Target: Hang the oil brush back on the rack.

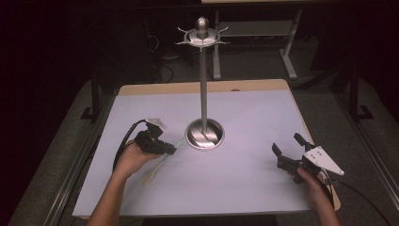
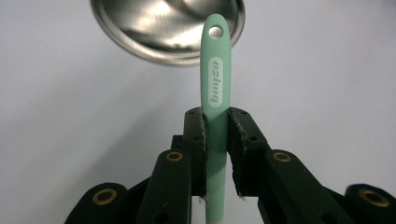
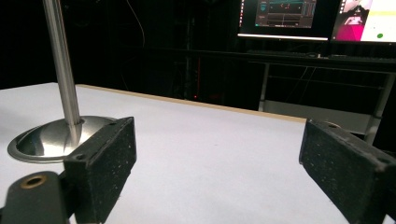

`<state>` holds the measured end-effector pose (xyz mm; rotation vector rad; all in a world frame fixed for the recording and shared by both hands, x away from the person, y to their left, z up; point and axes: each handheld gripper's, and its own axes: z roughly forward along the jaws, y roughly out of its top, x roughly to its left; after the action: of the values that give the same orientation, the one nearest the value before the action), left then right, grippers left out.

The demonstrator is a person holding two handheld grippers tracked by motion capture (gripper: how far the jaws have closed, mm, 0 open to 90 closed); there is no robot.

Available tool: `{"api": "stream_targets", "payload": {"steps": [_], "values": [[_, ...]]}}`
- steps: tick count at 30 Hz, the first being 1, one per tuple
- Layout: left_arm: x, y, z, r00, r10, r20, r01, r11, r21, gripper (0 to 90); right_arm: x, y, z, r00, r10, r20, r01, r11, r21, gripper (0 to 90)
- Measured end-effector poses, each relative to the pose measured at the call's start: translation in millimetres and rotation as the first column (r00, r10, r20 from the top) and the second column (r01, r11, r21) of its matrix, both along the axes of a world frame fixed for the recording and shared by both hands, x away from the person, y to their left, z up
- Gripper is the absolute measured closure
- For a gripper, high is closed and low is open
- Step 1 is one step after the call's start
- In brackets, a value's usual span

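Here, left gripper (image 2: 216,140) clamps spatula (image 2: 215,93); right gripper (image 1: 288,149) hovers, jaws wide.

lit table in a dark room, all 3 pictures soft.

in the high view the white table (image 1: 244,155) is evenly bright while the surroundings sink to near black. glare streaks the steel stand's base (image 1: 204,134), and again in the left gripper view. there the green handle (image 2: 215,93) is fairly sharp, the near jaws blurred. in the right gripper view the monitors (image 3: 285,16) glow, overexposed, and the black jaw pads look grainy.
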<state>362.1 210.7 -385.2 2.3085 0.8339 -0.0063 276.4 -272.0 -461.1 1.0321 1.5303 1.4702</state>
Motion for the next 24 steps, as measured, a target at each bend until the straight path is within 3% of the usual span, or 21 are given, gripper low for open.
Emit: {"api": "stream_targets", "payload": {"steps": [1, 2, 5, 8, 10, 13, 17, 18, 20, 21, 24], "values": [[0.0, 0.0, 0.0, 1.0000, 0.000, 0.000, 0.000, 1.0000, 0.000, 77.7, -0.1, 0.1, 0.0, 1.0000, 0.000, -0.001, 0.000, 1.000, 0.000, 10.4], [-1.5, 6.6, 4.1, 0.9999, 0.002, 0.013, -0.001, 0.9986, -0.053, 77.7, -0.1, 0.1, 0.0, 1.0000, -0.001, 0.001, 0.001, 1.000, -0.002, 10.4], [-3.5, 12.4, 8.4, 0.9993, 0.005, 0.038, -0.002, 0.9954, -0.096, 77.7, -0.1, 0.2, 0.0, 1.0000, -0.001, 0.003, 0.001, 1.000, -0.003, 10.4], [-7.2, 22.8, 16.6, 0.9938, 0.004, 0.111, 0.015, 0.9859, -0.167, 77.7, -0.2, 0.3, 0.0, 1.0000, 0.000, 0.002, 0.000, 1.000, -0.004, 10.4], [-7.7, 27.6, 19.7, 0.9918, -0.002, 0.128, 0.029, 0.9785, -0.204, 77.7, 0.0, 0.3, 0.1, 1.0000, 0.000, 0.002, 0.000, 1.000, -0.004, 10.4], [-8.6, 31.2, 21.6, 0.9905, -0.003, 0.138, 0.034, 0.9729, -0.229, 77.7, 0.0, 0.2, 0.0, 1.0000, 0.000, 0.001, 0.000, 1.000, -0.002, 10.4], [-11.1, 38.3, 25.3, 0.9863, 0.002, 0.165, 0.045, 0.9590, -0.280, 77.7, -0.2, 0.0, 0.0, 1.0000, -0.001, 0.003, 0.001, 1.000, -0.003, 10.4], [-11.1, 38.3, 25.3, 0.9863, 0.002, 0.165, 0.045, 0.9590, -0.280, 77.6, -0.2, 0.0, 0.0, 1.0000, -0.001, 0.003, 0.001, 1.000, -0.003, 10.4], [-12.6, 40.7, 27.5, 0.9834, 0.005, 0.182, 0.049, 0.9544, -0.294, 77.7, -0.3, 0.2, 0.0, 1.0000, -0.002, 0.003, 0.002, 1.000, -0.003, 10.4], [-13.3, 42.8, 29.4, 0.9798, 0.009, 0.200, 0.055, 0.9482, -0.313, 77.7, -0.3, 0.3, 0.0, 1.0000, -0.001, 0.004, 0.001, 1.000, -0.004, 10.4], [-13.8, 45.5, 31.2, 0.9778, 0.017, 0.209, 0.054, 0.9431, -0.328, 77.6, -0.1, 0.3, 0.1, 1.0000, 0.000, 0.002, 0.000, 1.000, -0.003, 10.4]]}}
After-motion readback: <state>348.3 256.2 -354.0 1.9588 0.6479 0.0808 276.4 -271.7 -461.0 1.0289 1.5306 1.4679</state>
